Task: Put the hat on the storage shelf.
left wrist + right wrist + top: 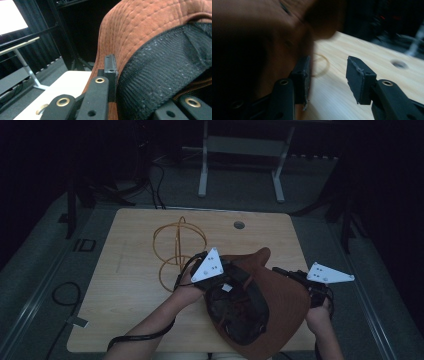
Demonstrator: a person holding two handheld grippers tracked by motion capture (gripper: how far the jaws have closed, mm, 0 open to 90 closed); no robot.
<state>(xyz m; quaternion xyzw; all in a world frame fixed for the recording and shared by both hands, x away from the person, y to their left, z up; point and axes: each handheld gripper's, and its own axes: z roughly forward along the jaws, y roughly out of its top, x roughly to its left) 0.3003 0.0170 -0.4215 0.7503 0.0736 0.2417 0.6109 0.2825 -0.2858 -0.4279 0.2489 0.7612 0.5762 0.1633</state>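
Observation:
A rust-brown bucket hat (pixel 285 300) with a dark mesh lining (pixel 237 312) is held inside-up over the near right part of the wooden table (pixel 130 285). My left gripper (pixel 227 277) is at the hat's left rim. In the left gripper view the left gripper (pixel 140 82) is shut on the hat (pixel 150 27), with the lining bunched between the jaws and the right jaw hidden behind it. My right gripper (pixel 279 270) is at the hat's right side. In the right gripper view the right gripper (pixel 329 75) stands open with its left pad (pixel 302 75) against the blurred brim (pixel 262 45).
A yellow wire stand (pixel 176 251) made of rings stands on the table just left of the left gripper, and one of its loops (pixel 322 66) lies beyond the right jaws. A round hole (pixel 239 225) is in the tabletop at the back. Cables lie on the floor at left (pixel 65 295).

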